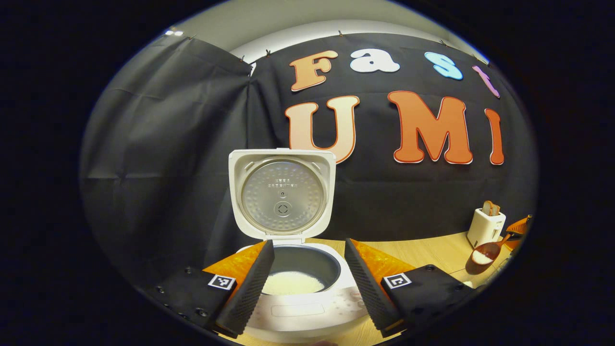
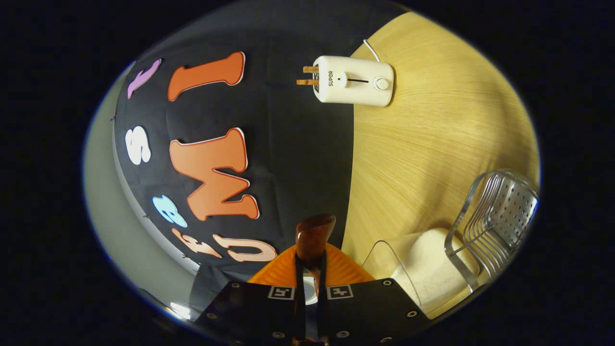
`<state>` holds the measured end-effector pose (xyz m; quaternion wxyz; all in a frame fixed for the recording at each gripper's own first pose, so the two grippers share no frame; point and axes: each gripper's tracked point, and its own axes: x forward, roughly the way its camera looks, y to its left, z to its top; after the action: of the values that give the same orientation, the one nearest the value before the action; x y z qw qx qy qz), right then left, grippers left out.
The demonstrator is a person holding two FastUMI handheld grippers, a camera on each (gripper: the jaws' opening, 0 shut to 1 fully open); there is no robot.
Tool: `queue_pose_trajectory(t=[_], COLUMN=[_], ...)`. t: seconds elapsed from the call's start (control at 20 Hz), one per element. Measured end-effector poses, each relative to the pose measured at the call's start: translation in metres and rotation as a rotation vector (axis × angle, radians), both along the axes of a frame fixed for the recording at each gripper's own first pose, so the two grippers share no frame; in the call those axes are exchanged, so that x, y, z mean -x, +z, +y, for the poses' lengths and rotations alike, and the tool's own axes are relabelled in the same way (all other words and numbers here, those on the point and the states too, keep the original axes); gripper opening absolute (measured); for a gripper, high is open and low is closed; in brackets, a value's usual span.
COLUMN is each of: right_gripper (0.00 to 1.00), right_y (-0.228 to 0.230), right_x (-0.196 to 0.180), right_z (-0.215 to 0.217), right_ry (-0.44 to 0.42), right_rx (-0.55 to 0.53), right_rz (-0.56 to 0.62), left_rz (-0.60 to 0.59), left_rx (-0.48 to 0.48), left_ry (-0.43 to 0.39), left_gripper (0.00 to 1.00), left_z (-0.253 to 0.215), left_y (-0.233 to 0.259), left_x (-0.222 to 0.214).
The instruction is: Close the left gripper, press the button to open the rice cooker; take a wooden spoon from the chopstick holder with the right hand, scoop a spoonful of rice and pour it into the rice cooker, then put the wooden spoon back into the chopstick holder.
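1. In the left gripper view, the left tool [image 1: 307, 283] hangs with its two ribbed fingers [image 1: 250, 288] spread wide and nothing between them, one on either side of the rice cooker [image 1: 307, 307].
2. Just beyond those fingers the cooker sits on the wooden bench [image 1: 432, 254] with its lid [image 1: 282, 192] swung upright at the back, the metal inner plate facing the camera. White rice [image 1: 293, 282] lies in the bottom of the dark inner pot.
3. Far to the right in the same view, a wooden spoon [image 1: 487, 252] loaded with white rice is held up near a white toaster [image 1: 486, 226], with an orange part of the other tool at the edge just beside it.
4. In the right gripper view, the right tool [image 2: 311, 269] is pinched tight on the reddish-brown handle of the wooden spoon, whose end sticks out past the fingertips. This view is rolled onto its side.
5. Near that tool, to its right, a clear container of rice [image 2: 427, 269] stands on the bench, and just beside it is a perforated metal chopstick holder [image 2: 499, 221].
6. Farther off, the toaster stands against the black cloth wall with bread slices showing at its top.
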<state>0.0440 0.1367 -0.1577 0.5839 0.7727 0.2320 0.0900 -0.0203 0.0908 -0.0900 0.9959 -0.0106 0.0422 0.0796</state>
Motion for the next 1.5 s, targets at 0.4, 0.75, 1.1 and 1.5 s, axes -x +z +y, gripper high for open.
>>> queue_pose_trajectory(t=[0.4,0.75,1.1,1.5], right_gripper=[0.1,0.1,0.1,0.1], right_y=[-0.003,-0.003,0.037,0.079], right_x=[-0.01,-0.017,-0.036,-0.067], right_z=[-0.003,0.003,0.03,0.107], right_ry=[-0.011,-0.01,0.029,0.12], right_rx=[-0.184,-0.148,-0.119,-0.082], right_rz=[0.017,0.035,-0.021,-0.05], left_rz=[0.019,0.015,-0.008,-0.003], left_rx=[0.004,-0.009,-0.034,-0.025], left_ry=[0.01,0.019,0.065,0.142], left_gripper=[0.96,0.93,0.95,0.93], left_z=[0.002,0.007,0.029,0.067], left_y=[-0.008,-0.007,0.002,-0.003], left_x=[-0.005,-0.003,0.012,0.036])
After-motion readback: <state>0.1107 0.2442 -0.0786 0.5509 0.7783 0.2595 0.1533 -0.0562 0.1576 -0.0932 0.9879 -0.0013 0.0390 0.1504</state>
